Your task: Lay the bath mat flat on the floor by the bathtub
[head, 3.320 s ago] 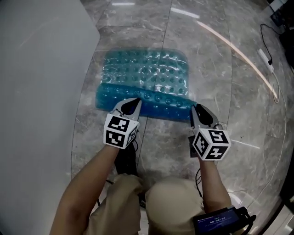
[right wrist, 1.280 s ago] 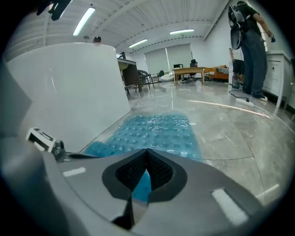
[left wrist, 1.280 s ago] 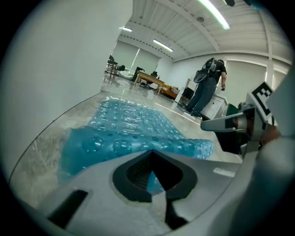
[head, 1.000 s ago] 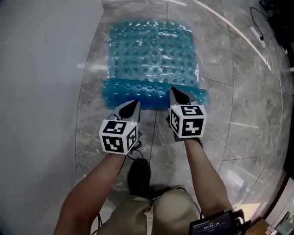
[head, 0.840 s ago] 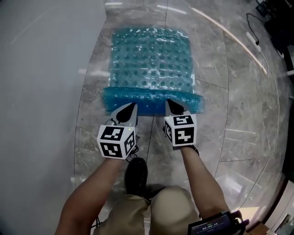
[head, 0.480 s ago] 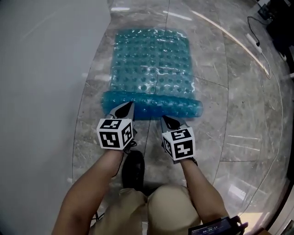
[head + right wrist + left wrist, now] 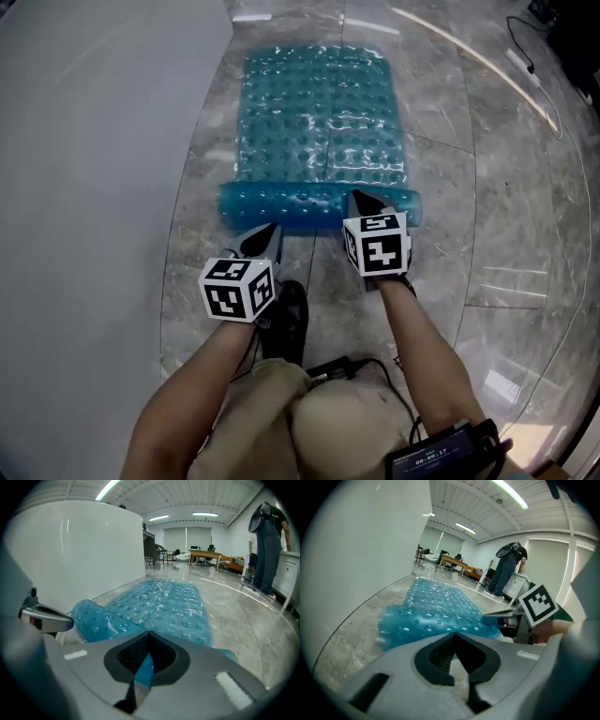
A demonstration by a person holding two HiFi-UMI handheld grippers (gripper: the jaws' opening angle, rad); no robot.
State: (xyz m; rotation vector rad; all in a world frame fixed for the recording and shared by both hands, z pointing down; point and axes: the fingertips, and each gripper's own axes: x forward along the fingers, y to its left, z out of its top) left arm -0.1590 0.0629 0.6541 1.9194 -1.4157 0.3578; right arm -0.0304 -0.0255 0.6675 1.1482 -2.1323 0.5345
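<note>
- Since the earliest frame the rolled portion had shrunk and the flat stretch of the translucent blue bubbled plastic bath mat [image 7: 323, 112] had lengthened away from the person, while the right gripper [image 7: 360, 199] had shifted back toward the roll's right end.
- That mat lay on the grey marble floor [image 7: 497, 187], its left side running close along the floor's edge under the white bathtub wall [image 7: 94, 141]; the near end remained a tight roll [image 7: 300, 207] lying crosswise.
- Both tongs were pressed together and seemed to hold nothing: the right one's tip rested on the roll near its right end, and the left gripper [image 7: 269, 232] sat just short of the roll's left part.
- Blue showed behind the right tips, which I judged to be the mat beyond them, not a pinch.
- Doing this well probably meant nudging both ends evenly so the roll travelled straight and stayed parallel to the tub.
- Bringing the left tip back onto the roll before pushing should stop the right end running ahead and skewing the mat.
- Low, gentle contact seemed wise, since springy plastic may curl back.
</note>
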